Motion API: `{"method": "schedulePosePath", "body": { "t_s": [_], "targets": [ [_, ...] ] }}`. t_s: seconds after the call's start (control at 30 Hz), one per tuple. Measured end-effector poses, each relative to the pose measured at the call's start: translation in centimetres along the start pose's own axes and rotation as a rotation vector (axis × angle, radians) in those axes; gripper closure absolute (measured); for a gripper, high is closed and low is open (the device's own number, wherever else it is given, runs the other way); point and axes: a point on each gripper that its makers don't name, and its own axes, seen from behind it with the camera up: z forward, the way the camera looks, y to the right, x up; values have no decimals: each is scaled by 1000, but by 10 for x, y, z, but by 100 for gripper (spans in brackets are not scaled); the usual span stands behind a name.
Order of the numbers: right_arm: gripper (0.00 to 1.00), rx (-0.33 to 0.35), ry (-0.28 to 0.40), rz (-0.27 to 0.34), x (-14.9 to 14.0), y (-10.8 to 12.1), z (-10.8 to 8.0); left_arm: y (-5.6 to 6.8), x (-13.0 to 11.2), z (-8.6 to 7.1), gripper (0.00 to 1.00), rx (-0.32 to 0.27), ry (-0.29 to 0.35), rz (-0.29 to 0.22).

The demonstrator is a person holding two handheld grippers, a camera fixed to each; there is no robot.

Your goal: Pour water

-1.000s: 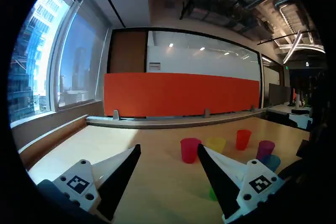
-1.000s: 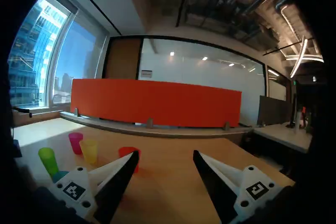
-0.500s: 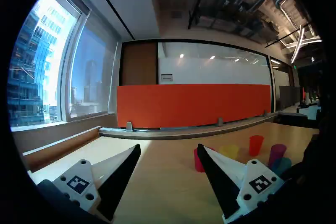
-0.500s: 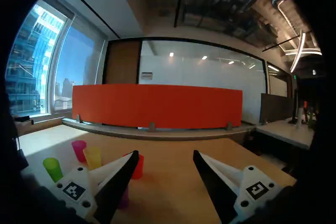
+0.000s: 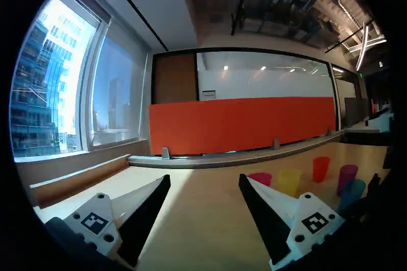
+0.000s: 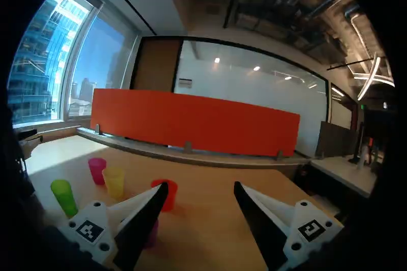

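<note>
Bright daylight pours in through the big window (image 5: 56,83) on the left in both views. It makes a pale, shiny patch on the table (image 5: 203,220) near the glass. The far right side is dark, and things there are hard to make out. The ceiling (image 5: 285,6) is dim, with thin lamps (image 5: 367,47) glowing. Straight lines bend near the edges. The cups (image 6: 114,182) look a bit soft, maybe from blur.
</note>
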Motion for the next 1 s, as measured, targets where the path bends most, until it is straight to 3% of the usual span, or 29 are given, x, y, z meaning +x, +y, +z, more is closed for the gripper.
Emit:
{"method": "schedulePosePath", "body": {
  "t_s": [1.0],
  "targets": [
    [0,-17,25,0,7,1,-5,-3,-34,10,0,-16,-45,-55]
  ]
}}
